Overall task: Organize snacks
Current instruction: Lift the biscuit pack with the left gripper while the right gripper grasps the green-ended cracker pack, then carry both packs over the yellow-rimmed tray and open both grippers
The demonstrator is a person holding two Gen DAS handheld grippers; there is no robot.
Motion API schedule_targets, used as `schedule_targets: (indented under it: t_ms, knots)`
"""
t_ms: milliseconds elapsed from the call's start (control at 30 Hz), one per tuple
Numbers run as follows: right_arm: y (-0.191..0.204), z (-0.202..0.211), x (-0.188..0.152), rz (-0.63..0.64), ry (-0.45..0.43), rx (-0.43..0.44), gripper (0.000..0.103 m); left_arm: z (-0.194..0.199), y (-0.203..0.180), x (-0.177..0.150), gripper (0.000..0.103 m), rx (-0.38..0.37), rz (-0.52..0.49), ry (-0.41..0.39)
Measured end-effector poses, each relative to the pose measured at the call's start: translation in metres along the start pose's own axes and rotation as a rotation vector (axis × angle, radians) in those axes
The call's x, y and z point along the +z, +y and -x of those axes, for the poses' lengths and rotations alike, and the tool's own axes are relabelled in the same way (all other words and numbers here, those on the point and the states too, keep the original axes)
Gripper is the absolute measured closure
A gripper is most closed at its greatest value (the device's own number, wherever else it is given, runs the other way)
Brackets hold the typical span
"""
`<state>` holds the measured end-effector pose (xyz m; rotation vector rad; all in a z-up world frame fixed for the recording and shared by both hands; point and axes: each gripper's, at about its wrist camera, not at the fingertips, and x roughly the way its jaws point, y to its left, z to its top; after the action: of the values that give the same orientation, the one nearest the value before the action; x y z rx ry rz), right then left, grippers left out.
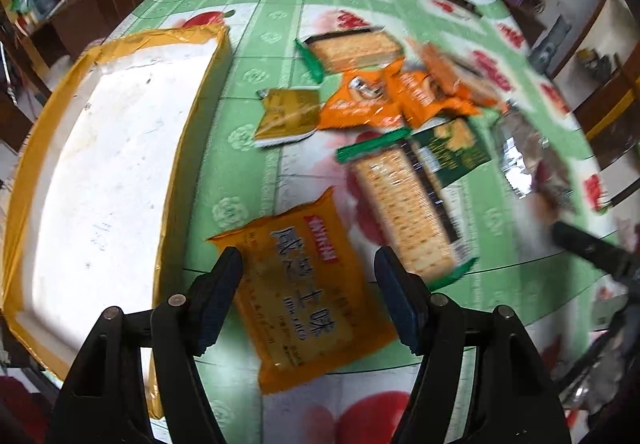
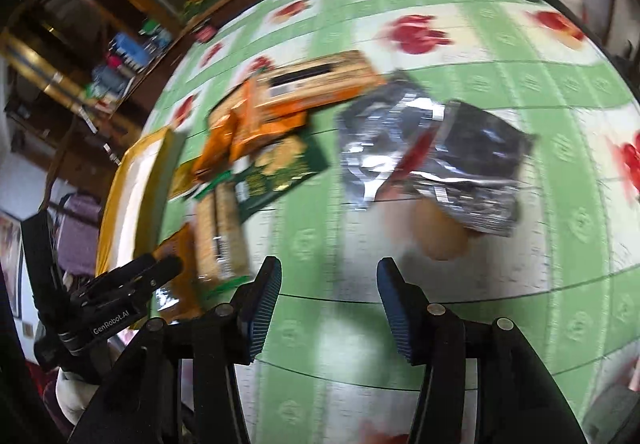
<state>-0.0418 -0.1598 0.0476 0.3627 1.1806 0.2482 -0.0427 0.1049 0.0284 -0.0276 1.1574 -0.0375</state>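
Landmark: white box (image 1: 100, 172).
Yellow packet (image 1: 304, 284): just beside the box's near corner, long axis running away from the left gripper (image 1: 308, 300).
Left jaws: apart, straddling the packet, not pressing.
Right gripper (image 2: 328, 304): apart, empty, nearer the silver bags (image 2: 432, 160).

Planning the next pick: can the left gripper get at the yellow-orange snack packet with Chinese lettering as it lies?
Probably yes. The left gripper straddles the yellow-orange snack packet, which lies flat and uncovered on the tablecloth.
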Motion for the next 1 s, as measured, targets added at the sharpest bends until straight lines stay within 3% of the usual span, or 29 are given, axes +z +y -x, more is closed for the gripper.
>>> schedule_targets:
  t_ms: [67, 133, 200, 400, 633, 733, 800, 1000]
  knots:
    - [-0.004, -0.003, 0.002, -0.01, -0.001, -0.005, 0.05, -0.005, -0.002, -0.002, 0.029, 0.038, -0.015, 0.011]
    - [0.0, -0.005, 0.004, 0.004, 0.002, 0.011, 0.05, -0.011, -0.001, -0.003, 0.028, 0.031, -0.009, 0.03]
    - [0.011, -0.009, 0.006, 0.045, 0.011, 0.023, 0.048, -0.016, -0.001, -0.006, 0.033, 0.007, -0.019, 0.046]
    - [0.064, -0.028, 0.005, 0.194, 0.065, 0.057, 0.048, -0.01, 0.014, -0.015, 0.033, -0.057, 0.033, 0.042]
    - [0.126, -0.077, 0.01, 0.357, 0.122, 0.022, 0.047, -0.005, 0.021, -0.02, 0.033, -0.072, 0.031, 0.04]
    - [0.135, -0.093, 0.012, 0.379, 0.138, -0.03, 0.048, -0.005, 0.022, -0.02, 0.033, -0.069, 0.03, 0.037]
    - [0.138, -0.095, 0.011, 0.397, 0.122, -0.051, 0.053, -0.006, 0.02, -0.019, 0.033, -0.067, 0.026, 0.034]
    - [0.12, -0.084, 0.008, 0.339, 0.122, -0.048, 0.055, -0.007, 0.01, -0.016, 0.034, -0.077, -0.007, 0.028]
